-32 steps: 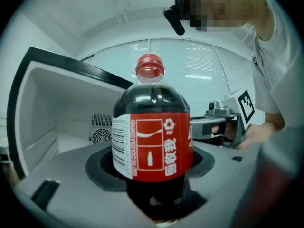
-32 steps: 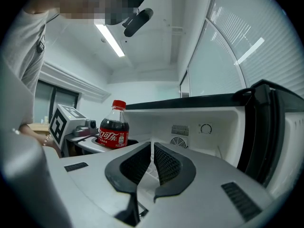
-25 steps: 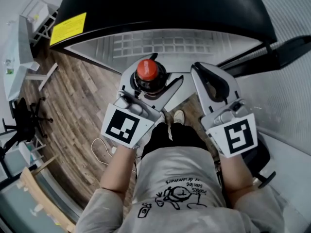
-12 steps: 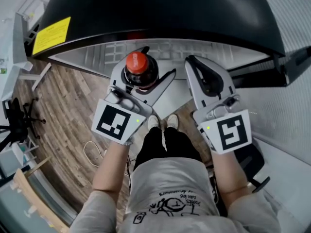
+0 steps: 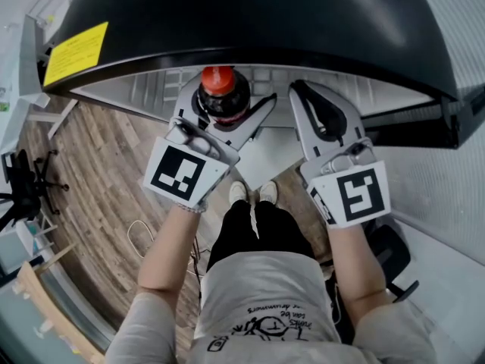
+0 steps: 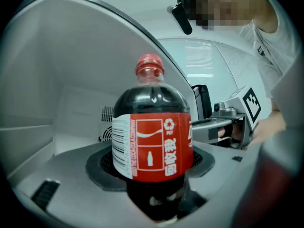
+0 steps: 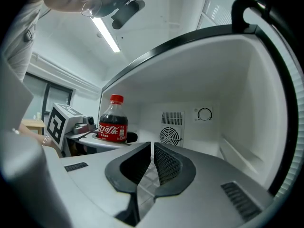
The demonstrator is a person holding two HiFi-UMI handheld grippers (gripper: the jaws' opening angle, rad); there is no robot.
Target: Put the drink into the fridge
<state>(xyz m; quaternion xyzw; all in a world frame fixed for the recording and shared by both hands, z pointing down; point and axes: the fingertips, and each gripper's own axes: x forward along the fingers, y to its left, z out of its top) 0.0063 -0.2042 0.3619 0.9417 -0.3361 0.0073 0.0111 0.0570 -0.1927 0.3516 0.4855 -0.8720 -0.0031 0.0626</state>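
Drink [image 6: 152, 144] before fan grille [image 7: 170, 136] in fridge [image 7: 228, 80]

Left claw [image 6: 153, 164] hides base of the bottle [image 6: 152, 141].

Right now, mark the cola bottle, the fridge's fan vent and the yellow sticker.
cola bottle [image 6: 154, 146], left gripper view, on its red label.
fan vent [image 7: 172, 136], right gripper view, centre of the round grille.
yellow sticker [image 5: 76, 53], head view, middle of the sticker.

Wood-plank floor [image 5: 106, 165], with a black office chair [image 5: 26, 192] at its left edge and a thin white cable [image 5: 139, 226] looped nearby. A strip light [image 7: 108, 34] glows on the ceiling.
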